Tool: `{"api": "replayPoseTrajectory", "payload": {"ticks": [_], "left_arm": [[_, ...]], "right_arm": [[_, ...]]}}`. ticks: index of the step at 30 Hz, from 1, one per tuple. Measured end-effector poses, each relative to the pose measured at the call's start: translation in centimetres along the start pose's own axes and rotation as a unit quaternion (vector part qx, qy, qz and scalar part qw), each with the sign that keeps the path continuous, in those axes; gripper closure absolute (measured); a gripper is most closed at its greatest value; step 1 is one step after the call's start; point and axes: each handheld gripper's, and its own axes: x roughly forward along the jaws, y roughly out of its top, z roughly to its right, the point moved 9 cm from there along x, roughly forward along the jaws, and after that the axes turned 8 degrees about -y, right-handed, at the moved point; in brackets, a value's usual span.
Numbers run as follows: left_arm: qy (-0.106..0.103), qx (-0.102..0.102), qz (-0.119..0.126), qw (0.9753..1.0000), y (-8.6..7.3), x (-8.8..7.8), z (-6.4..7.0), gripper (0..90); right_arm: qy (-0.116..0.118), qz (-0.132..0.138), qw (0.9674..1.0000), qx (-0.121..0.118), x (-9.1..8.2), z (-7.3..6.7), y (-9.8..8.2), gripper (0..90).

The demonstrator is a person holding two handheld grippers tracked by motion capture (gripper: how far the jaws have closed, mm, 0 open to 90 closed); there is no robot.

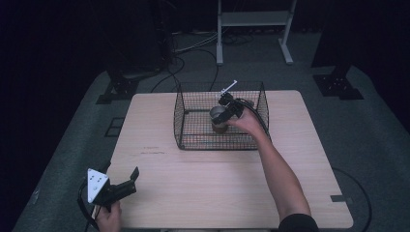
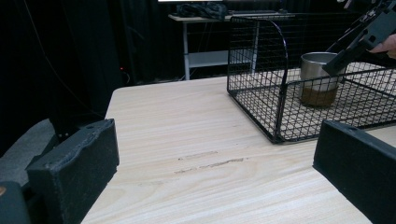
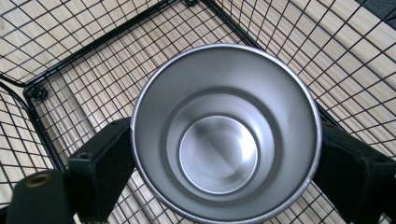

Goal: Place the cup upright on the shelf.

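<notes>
Steel cup (image 3: 227,133) standing upright inside the black wire basket (image 1: 193,126) on the worktop (image 1: 203,188), its brown base on the mesh floor. Right tongs (image 3: 224,168) flank the cup's sides, whether the pads press cannot be told. Left tongs (image 2: 210,172) hover wide apart and empty over the near worktop corner
</notes>
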Motion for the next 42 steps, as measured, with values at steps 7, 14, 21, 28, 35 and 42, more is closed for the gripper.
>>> {"api": "replayPoseTrajectory", "payload": {"ticks": [7,14,21,28,35,42], "left_arm": [[-0.001,-0.001,0.0,1.0,0.0,0.1,0.1,0.0],[-0.001,-0.001,0.0,1.0,0.0,0.1,0.1,0.0],[0.0,-0.002,0.0,1.0,0.0,0.0,0.0,0.0],[-0.001,-0.001,0.002,1.0,0.2,0.1,0.4,0.0],[-0.006,0.002,-0.003,1.0,0.1,0.3,0.7,0.0],[-0.002,0.0,0.003,1.0,0.3,-0.1,0.5,0.0]], "right_arm": [[0.002,0.017,0.9998,0.006,-0.6,0.1,0.5,7.6],[-0.008,0.029,0.9995,0.013,-1.1,0.3,0.9,3.0],[-0.008,0.052,0.9983,0.026,-2.4,0.5,1.6,2.4],[0.0,0.081,0.9964,0.027,-5.0,-0.1,2.4,2.4],[0.009,0.098,0.9946,0.032,-7.2,-0.7,2.9,2.4],[0.017,0.111,0.9933,0.027,-8.7,-1.3,2.6,2.4]]}}
